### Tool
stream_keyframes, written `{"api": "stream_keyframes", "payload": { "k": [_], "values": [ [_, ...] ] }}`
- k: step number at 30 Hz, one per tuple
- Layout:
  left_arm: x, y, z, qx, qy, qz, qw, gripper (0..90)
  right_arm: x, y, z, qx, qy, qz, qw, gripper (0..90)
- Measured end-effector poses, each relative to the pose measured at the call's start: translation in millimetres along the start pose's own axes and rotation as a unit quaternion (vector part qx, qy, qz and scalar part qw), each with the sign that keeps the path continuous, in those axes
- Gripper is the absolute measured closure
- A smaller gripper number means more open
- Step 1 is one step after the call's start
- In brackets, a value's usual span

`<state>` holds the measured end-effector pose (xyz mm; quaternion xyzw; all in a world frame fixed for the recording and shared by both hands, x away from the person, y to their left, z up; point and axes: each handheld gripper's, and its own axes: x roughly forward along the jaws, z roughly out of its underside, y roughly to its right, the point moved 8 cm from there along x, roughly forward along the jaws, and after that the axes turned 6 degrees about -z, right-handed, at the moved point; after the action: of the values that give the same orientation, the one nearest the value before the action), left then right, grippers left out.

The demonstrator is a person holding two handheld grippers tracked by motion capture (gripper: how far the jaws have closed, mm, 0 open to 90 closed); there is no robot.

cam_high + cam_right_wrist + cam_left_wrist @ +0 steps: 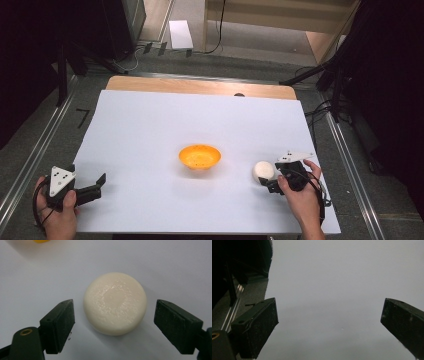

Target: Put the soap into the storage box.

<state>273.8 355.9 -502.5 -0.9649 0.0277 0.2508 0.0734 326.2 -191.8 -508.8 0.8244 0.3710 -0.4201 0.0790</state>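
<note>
Open white surface point(150, 130) lies all around; only the orange bowl point(200, 156) and the cream round puck point(263, 171) stand in the way.

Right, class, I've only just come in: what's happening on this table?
A person holds a gripper in each hand over a white sheet. The right gripper sits around a cream round puck, one jaw on each side with gaps showing, so it isn't gripped yet. An orange bowl stands at the middle of the sheet, apart from the puck. The left gripper rests open near the sheet's left corner, with nothing between its jaws.
</note>
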Motion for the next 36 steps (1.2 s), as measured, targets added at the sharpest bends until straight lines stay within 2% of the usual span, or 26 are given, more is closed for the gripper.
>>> {"api": "stream_keyframes", "payload": {
  "k": [11,15,22,23,36],
  "values": [
    [0.0,0.0,0.0,0.001,0.000,0.001,1.0000,1.3,11.6,0.2,-3.5,0.008,-0.007,0.000,0.9999,21.6],
    [0.0,0.1,-0.1,0.000,0.001,0.002,1.0000,1.3,15.5,1.9,-4.1,0.018,-0.012,0.006,0.9997,23.1],
    [0.0,0.2,0.1,0.000,0.000,0.001,1.0000,1.3,20.0,3.2,-4.2,0.031,-0.016,0.004,0.9994,24.1],
    [0.0,0.2,0.0,0.000,0.000,0.001,1.0000,1.3,21.1,3.4,-4.6,0.027,-0.016,0.004,0.9995,24.1],
    [0.1,0.2,0.0,-0.001,0.000,0.003,1.0000,1.3,27.6,3.2,-4.3,0.040,-0.031,0.012,0.9987,24.3]
  ]
}}
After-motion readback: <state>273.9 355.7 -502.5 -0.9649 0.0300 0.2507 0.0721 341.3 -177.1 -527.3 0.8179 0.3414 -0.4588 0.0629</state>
